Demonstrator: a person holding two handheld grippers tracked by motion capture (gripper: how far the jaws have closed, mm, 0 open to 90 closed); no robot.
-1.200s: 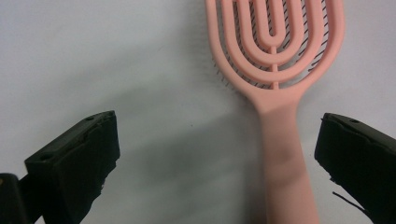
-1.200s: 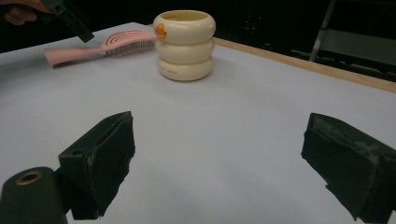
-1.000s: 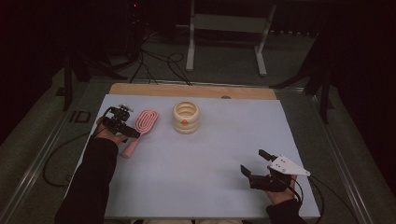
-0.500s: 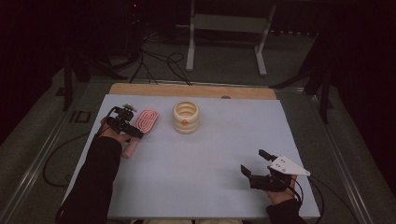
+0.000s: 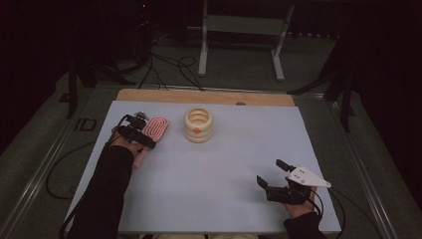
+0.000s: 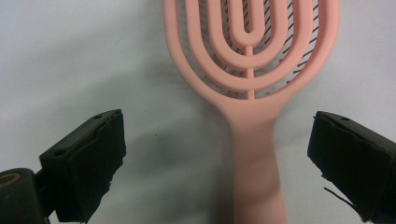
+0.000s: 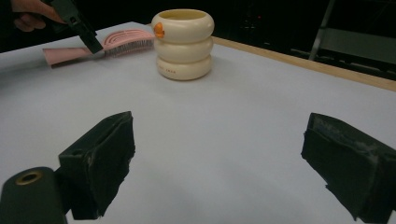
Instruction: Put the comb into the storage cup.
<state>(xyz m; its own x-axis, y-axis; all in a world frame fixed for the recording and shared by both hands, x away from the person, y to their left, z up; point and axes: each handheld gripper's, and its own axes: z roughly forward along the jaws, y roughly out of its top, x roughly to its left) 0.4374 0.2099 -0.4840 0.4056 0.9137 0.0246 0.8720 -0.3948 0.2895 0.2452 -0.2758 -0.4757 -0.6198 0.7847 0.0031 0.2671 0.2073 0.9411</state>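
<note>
Hairbrush [image 5: 152, 133] lies pink on the counter [image 5: 224, 184] at about ten o'clock in the high view, its handle under the left tongs [image 5: 141, 130], with a cream ringed pot [image 5: 198, 125] just beside it toward two o'clock. The right tongs [image 5: 271, 173] rest near five o'clock, well apart from both, jaws spread.

In the left gripper view, the brush's handle runs up from six o'clock between the two black jaws, which stand wide apart and touch nothing.

In the right gripper view, the jaws gape over bare counter; the pot sits at twelve o'clock, the brush at ten o'clock.
</note>
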